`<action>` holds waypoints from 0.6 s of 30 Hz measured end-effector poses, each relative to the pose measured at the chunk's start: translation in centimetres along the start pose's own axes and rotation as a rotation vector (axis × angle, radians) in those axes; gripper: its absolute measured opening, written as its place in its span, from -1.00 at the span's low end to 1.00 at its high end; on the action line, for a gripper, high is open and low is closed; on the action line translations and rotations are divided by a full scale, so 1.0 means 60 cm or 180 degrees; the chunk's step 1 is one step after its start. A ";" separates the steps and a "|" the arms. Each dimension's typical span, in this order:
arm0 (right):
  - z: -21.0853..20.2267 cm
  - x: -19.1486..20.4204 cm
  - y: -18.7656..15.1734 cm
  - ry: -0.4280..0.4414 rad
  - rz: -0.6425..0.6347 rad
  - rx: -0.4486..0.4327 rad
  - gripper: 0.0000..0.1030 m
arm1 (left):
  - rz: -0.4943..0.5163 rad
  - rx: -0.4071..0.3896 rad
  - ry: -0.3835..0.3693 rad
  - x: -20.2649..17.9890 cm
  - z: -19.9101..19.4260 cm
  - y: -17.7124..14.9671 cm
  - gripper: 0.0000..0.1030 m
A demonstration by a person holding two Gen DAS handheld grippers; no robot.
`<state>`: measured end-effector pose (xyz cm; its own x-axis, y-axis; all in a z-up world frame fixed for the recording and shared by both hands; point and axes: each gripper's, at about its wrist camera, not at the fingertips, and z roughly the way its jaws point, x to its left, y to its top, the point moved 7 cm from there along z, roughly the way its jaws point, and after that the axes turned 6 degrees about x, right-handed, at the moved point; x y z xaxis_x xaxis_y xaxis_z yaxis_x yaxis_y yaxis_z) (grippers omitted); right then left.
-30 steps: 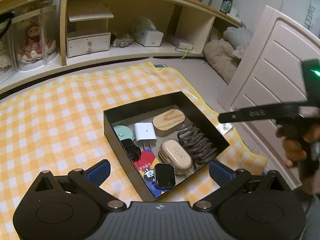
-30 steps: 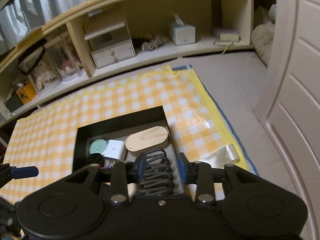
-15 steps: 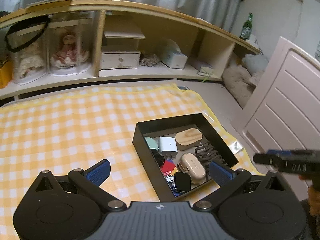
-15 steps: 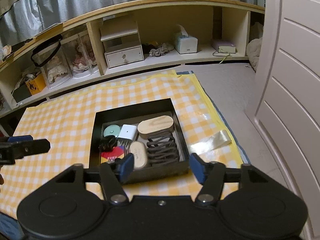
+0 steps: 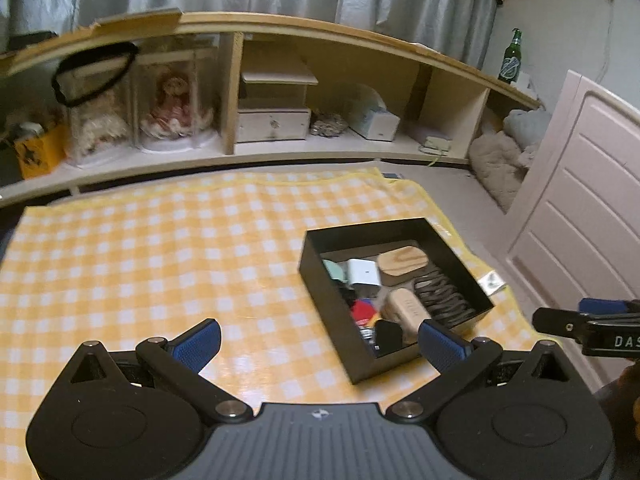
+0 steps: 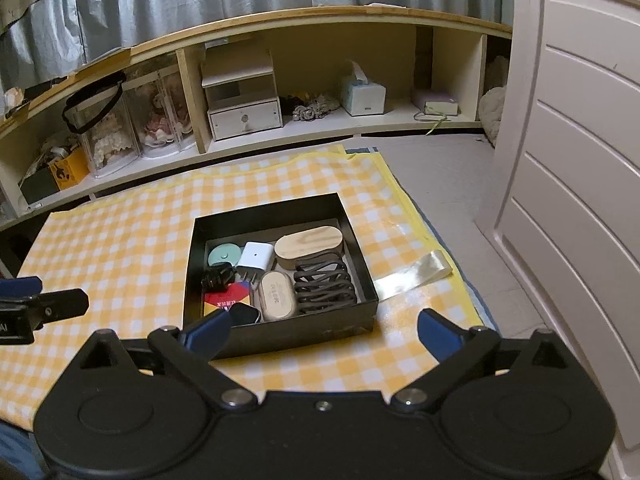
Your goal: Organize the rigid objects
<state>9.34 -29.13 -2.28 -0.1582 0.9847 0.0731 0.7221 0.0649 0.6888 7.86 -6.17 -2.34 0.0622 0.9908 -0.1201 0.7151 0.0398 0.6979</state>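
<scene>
the black box (image 6: 280, 332) sits on the yellow checked cloth (image 6: 120, 248), and every small thing in view already lies inside it: the wooden oval case (image 6: 309, 247), white charger (image 6: 256, 255), mint round piece (image 6: 224, 255), dark coiled rack (image 6: 325, 287), beige case (image 6: 277, 295) and a black watch (image 6: 244, 314) at the near wall. nothing loose shows on the cloth, so the sorting looks finished. the right claw (image 6: 320, 332) has just been opening and stands wide, nothing between its jaws. the left claw (image 5: 320, 342) is wide and empty too.
</scene>
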 end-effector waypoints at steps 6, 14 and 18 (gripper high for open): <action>0.001 0.005 -0.008 -0.0003 0.0023 0.0004 0.97 | 0.0128 -0.0022 0.0275 -0.002 0.000 -0.007 1.00; 0.001 0.006 -0.011 -0.0116 -0.0002 -0.0030 0.97 | 0.0232 0.0017 0.0400 -0.011 0.006 -0.019 1.00; 0.001 0.012 -0.012 -0.0177 -0.0079 -0.0041 0.97 | 0.0206 0.0032 0.0407 -0.012 0.005 -0.021 1.00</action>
<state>8.78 -28.47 -2.76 -0.1382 0.9903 0.0159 0.7097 0.0878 0.6990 7.12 -6.97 -3.36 0.0196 0.9997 0.0163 0.7195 -0.0254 0.6940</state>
